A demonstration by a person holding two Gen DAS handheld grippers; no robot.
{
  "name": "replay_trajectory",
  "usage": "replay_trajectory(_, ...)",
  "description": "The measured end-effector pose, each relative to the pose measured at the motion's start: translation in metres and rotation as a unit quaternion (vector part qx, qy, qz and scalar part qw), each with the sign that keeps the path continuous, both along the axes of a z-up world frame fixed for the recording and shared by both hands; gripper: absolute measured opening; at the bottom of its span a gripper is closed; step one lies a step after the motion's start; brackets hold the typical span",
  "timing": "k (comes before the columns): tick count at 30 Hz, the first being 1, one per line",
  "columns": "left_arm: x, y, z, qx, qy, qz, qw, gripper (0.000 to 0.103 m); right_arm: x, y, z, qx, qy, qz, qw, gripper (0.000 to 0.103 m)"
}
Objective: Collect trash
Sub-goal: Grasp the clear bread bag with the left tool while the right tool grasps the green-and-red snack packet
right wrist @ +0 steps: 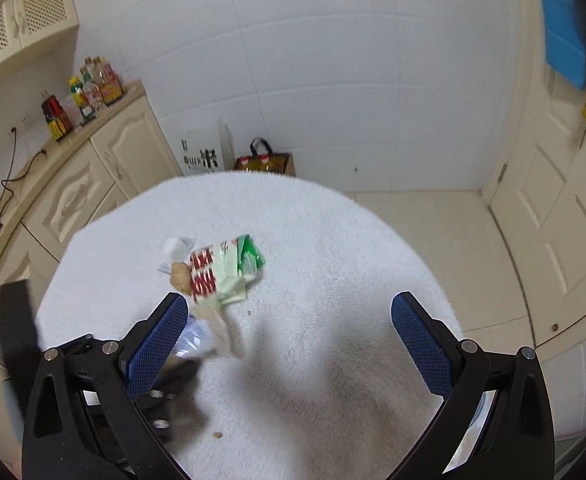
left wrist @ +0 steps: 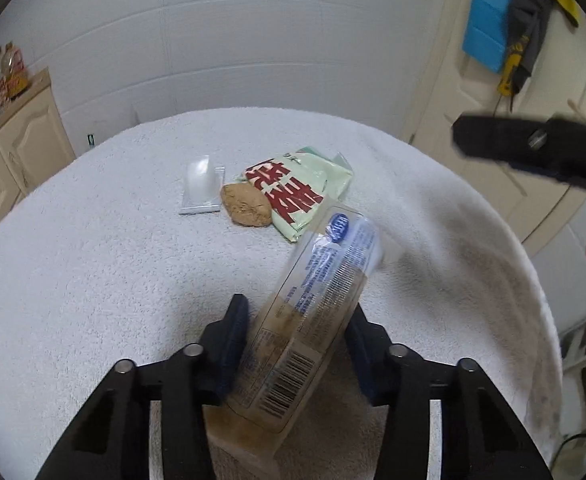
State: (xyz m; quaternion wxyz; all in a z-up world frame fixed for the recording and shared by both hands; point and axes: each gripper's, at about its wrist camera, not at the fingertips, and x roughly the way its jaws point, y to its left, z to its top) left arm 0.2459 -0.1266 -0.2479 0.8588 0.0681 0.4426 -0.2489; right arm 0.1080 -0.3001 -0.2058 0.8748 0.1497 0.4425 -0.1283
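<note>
My left gripper point(left wrist: 295, 316) is shut on a clear plastic wrapper point(left wrist: 313, 300) with blue print and a barcode, held just above the white towel-covered table point(left wrist: 93, 280). Beyond it lie a pale green snack packet with red characters point(left wrist: 299, 192), a brown cookie point(left wrist: 245, 205) and a small silver-white sachet point(left wrist: 201, 190). My right gripper point(right wrist: 289, 344) is open and empty above the table; the packet point(right wrist: 223, 272) and cookie point(right wrist: 180, 278) show ahead of its left finger. The left gripper point(right wrist: 173, 384) and wrapper point(right wrist: 203, 336) appear blurred at the lower left.
Cream cabinets point(right wrist: 93, 184) with bottles point(right wrist: 89, 92) on the counter stand left. A paper bag point(right wrist: 265, 162) sits on the floor by the tiled wall. A door point(right wrist: 565, 208) with hanging blue items is right. Small crumbs point(right wrist: 217, 435) lie on the towel.
</note>
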Motion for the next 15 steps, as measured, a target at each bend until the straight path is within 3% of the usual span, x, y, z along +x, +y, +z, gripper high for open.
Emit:
replay_trajectory(7, -0.004, 0.031, 0.005, -0.012, 0.003, 0.052, 0.9986, 0.04, 0.039, 0.01, -0.033, 0.013, 0.027, 0.044, 0.999, 0.103)
replay_trajectory(15, 0.003, 0.058, 0.01, -0.022, -0.002, 0.137, 0.9903, 0.04, 0.08, 0.046, -0.074, -0.033, 0.074, 0.104, 0.991, 0.097)
